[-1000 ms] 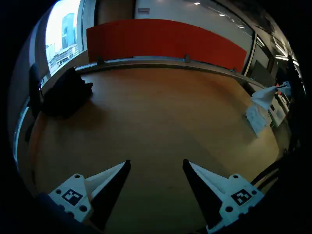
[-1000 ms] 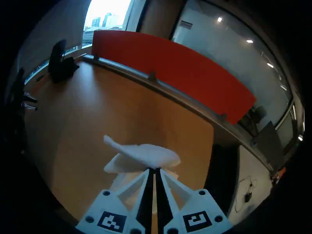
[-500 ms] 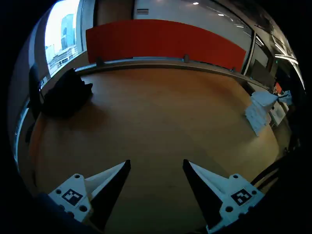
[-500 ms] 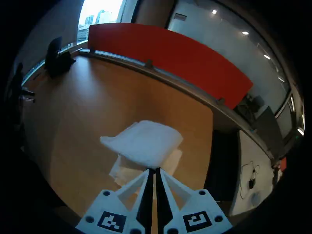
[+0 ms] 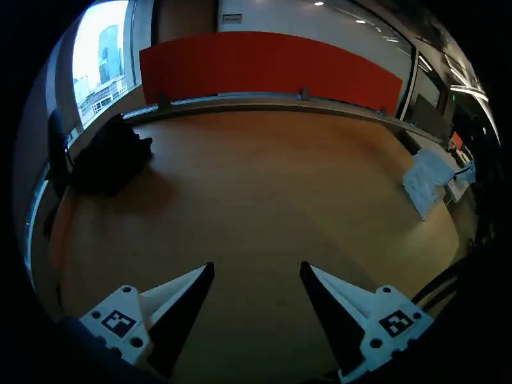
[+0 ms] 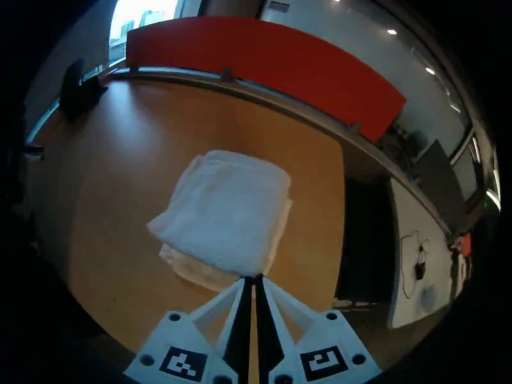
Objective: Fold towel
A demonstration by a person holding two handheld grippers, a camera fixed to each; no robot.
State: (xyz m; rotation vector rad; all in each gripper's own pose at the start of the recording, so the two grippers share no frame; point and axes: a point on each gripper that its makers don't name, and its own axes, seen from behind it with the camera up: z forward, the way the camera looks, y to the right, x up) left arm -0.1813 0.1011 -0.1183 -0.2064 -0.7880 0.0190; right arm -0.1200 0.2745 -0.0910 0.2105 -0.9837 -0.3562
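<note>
Wooden desk (image 6: 109, 166) beneath towel (image 6: 224, 211) | soft, light, limp — likely sags unless taken at corners | right gripper (image 6: 255, 281) pinching towel's near edge | left gripper (image 5: 256, 269) spread, well apart from towel

**A:** What do we log in the left gripper view?

**B:** We log a wooden table (image 5: 256, 179). A black bag (image 5: 105, 153) rests on its far left part, near the window (image 5: 93, 32). City buildings (image 5: 110, 51) show through the glass.

**A:** And along the far edge?

**B:** We note a metal rail (image 5: 256, 101) running the length of that edge. A red partition (image 5: 269, 64) stands upright just behind it.

**A:** What do we add from the right gripper view?

**B:** We add ceiling lights (image 6: 392, 31) above the partition and a dark screen (image 6: 438, 169) beyond the table's right end. A cable (image 6: 419, 265) lies on a pale surface (image 6: 409, 301) past a dark gap. We cannot tell whether that surface is floor or desk.
</note>
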